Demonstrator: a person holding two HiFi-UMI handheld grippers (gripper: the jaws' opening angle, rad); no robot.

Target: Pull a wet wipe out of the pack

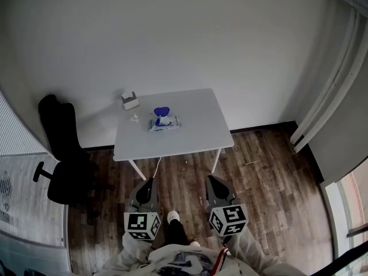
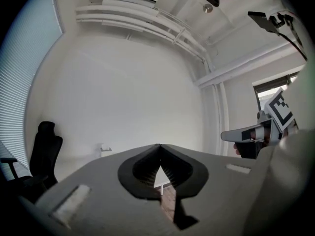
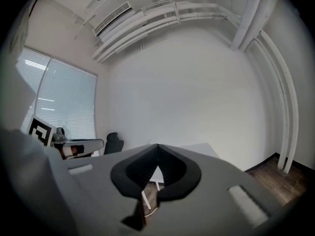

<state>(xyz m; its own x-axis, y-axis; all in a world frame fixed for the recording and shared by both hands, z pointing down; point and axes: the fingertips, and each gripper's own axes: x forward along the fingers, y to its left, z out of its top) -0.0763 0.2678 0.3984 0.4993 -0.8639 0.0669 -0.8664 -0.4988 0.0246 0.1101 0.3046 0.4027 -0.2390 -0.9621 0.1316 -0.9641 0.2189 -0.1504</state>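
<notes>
- Both grippers are held low in front of the person, side by side above the wooden floor (image 1: 264, 177). The left gripper (image 1: 150, 181) and the right gripper (image 1: 210, 179) each point ahead toward the table (image 1: 198, 132).
- Left gripper: in its own view the two dark jaws meet at the tips with nothing caught between them. Only a table leg and a strip of floor show through the hollow behind the tips.
- Right gripper: the same reading. Its jaws are pressed together and empty.
- The wet wipe pack (image 1: 164, 122) lies flat on the table, left of the tabletop's middle, with its blue lid (image 1: 163, 111) seemingly flipped up on the far side. Whether a wipe already pokes out of the opening is too small to tell.
- A small white box (image 1: 130, 100) stands near the table's far left corner, apart from the pack.
- The relation that matters: the pack lies straight ahead of the grippers and well apart from both, with the table's near edge and a stretch of floor between.
- Its long axis runs left to right in the head view, roughly parallel to that near edge.
- The left gripper sits almost in line with the pack, while the right gripper is offset well to the side — so the left is the nearer of the two.
- My judgement is that the task has not begun. Either gripper must first close the gap to the table and part its jaws before it can hold the pack or pinch a wipe.
</notes>
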